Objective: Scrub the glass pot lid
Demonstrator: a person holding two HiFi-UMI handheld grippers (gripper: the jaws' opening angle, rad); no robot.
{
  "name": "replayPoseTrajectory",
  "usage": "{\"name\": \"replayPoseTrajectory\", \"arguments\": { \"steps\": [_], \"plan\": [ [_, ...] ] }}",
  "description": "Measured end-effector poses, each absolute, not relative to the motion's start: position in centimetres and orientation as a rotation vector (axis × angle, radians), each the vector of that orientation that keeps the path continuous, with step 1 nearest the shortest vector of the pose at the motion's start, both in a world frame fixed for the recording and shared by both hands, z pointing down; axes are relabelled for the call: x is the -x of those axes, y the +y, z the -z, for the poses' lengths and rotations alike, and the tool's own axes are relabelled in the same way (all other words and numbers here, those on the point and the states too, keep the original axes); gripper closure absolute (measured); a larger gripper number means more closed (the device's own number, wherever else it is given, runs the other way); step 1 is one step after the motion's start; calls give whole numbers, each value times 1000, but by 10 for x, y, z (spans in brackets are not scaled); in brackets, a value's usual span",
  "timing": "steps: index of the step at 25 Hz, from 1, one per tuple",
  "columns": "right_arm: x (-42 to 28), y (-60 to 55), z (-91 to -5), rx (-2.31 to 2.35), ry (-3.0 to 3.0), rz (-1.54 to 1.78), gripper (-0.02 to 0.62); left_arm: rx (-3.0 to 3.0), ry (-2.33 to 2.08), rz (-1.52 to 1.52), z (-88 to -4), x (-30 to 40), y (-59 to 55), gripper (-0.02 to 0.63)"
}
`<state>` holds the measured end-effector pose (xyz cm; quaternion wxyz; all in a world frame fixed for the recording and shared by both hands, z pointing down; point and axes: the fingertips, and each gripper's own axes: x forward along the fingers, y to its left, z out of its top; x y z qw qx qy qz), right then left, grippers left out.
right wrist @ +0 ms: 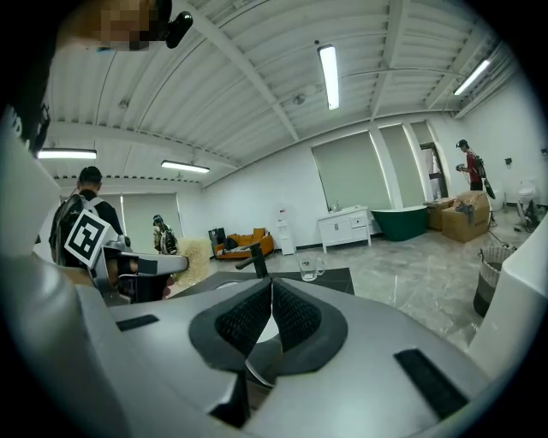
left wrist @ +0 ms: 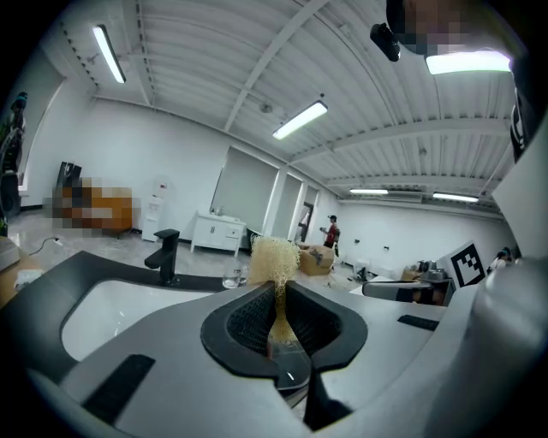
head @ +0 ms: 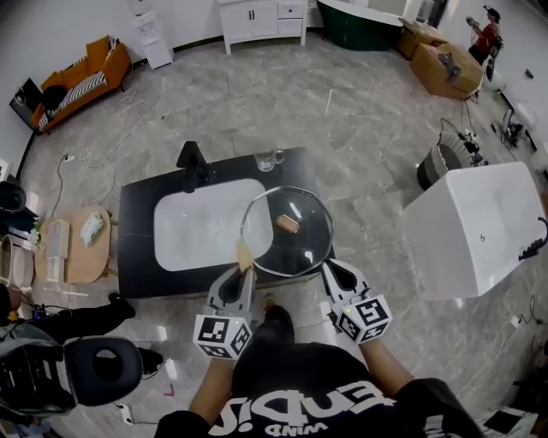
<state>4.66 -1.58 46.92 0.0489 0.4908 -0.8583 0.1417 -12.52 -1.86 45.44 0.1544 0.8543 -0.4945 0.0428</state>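
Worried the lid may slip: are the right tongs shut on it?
Shut: the right tongs pinch the rim of the glass pot lid, pads together on its thin edge.

Black tee [head: 301,369] — white lettering [head: 282,412]

- Two grippers are showing at frame bottom: left gripper [head: 247,267] at 7 o'clock, right gripper [head: 329,269] at 5 o'clock.
- One glass pot lid [head: 300,248] is showing at centre.
- One scrub pad [head: 244,253] is showing.
- One sink [head: 188,233], one faucet [head: 192,164] and one glass mug [head: 268,160] are showing.
- Two bathtubs are standing: green tub [head: 360,21] at 1 o'clock, white tub [head: 479,227] at 3 o'clock.
- Two cardboard boxes [head: 445,70] are sitting between 1 and 2 o'clock.
- One orange sofa [head: 86,79] is sitting at 10 o'clock.
- One white cabinet [head: 261,19] is standing at 12 o'clock.
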Motion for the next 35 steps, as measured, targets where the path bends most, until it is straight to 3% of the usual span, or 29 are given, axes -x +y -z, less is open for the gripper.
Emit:
{"name": "replayPoseTrajectory", "arguments": {
  "steps": [16, 17, 19, 22, 35],
  "plan": [
    [-13, -95, -467, -1470, -2576, -368, 581, -2517, -1267, -168, -457, 135, -103, 563],
    [-12, -99, -468, -1461, -2577, -374, 563, -2514, -1270, -168, -457, 135, -106, 563],
    [-11, -107, -468, -1431, -2581, -384, 430, -2508, -1282, -165, -456, 134, -111, 563],
    [-11, -119, -472, -1349, -2583, -386, 364, -2495, -1311, -153, -453, 131, -117, 563],
    [15, -141, -556, -937, -2437, -381, 353, -2453, -1387, -147, -459, 127, -126, 563]
  ]
}}
